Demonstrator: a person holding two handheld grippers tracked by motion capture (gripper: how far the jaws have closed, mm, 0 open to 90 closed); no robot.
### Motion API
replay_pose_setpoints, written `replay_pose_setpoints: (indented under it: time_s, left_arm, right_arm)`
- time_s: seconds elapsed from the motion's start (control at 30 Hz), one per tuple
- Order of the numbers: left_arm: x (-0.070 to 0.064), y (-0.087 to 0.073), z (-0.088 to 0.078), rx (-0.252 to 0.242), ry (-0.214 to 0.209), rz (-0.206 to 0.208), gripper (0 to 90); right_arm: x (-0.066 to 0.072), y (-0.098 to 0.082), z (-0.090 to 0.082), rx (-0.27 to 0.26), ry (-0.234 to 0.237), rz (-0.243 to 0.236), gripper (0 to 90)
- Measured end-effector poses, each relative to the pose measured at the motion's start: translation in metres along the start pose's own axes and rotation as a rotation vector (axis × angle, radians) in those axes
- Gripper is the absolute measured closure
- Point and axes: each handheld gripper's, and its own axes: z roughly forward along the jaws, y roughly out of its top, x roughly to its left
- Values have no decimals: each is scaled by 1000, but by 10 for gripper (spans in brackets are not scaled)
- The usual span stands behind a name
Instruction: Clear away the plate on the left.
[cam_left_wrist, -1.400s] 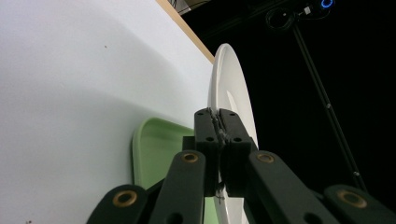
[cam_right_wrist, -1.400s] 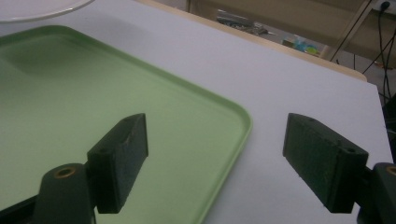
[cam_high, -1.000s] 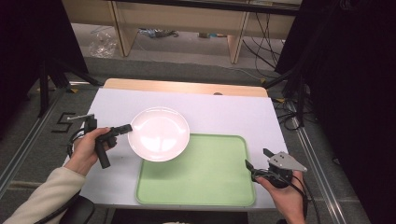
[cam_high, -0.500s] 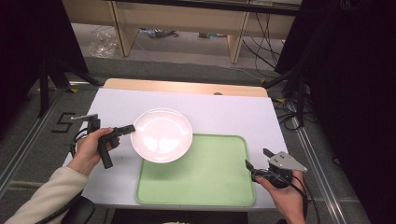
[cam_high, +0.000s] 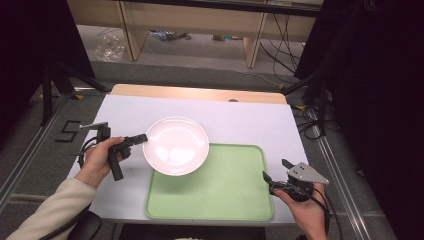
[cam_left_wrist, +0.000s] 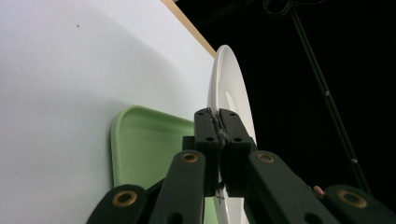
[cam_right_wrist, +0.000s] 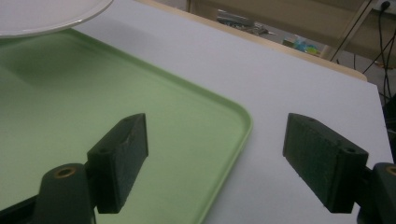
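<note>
**Plate pinched at the rim, hanging over the tray corner**

Table (cam_high: 235, 115): white top, carries everything. It runs out ahead of both grippers, and bare surface lies between the right gripper's jaws and beyond them in the right gripper view.

Tray (cam_high: 220, 185): green, shallow, raised rim, flat on the table. It sits just to the inner side of the right gripper (cam_high: 274, 171) and ahead and to the inner side of the left gripper (cam_high: 143, 137). Nothing rests on its floor; its near right rounded corner (cam_right_wrist: 245, 122) lies between the right jaws. Judged as the drop-off spot, since the plate is over its edge.

Plate (cam_high: 176, 145): white, round, empty, glossy. It extends straight out from the left gripper's tips toward the middle of the table, its far part overlapping the tray's back left corner. In the right gripper view its rim (cam_right_wrist: 56, 18) shows above the tray floor with a shadow under it, so likely lifted rather than resting. An edge grip keeps the plate roughly level and leaves the underside free to set down.

Left gripper: jaws together, clamped on the plate's near rim; in the left gripper view the pads (cam_left_wrist: 219, 128) squeeze the thin white edge.

Right gripper: jaws spread wide, holding nothing, low at the tray's right side, well apart from the plate. Looks parked.
</note>
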Motion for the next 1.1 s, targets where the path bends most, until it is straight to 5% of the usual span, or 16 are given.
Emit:
replay_pose_setpoints:
  time_s: [0.63, 1.1]
  left_arm:
    - [-4, -9, 17, 35, -2, 9, 866]
    - [-5, -20, 32, 104, 42, 21, 863]
  right_arm:
    - [0, 0, 0, 2, 2, 7, 230]
    - [0, 0, 0, 2, 1, -5, 230]
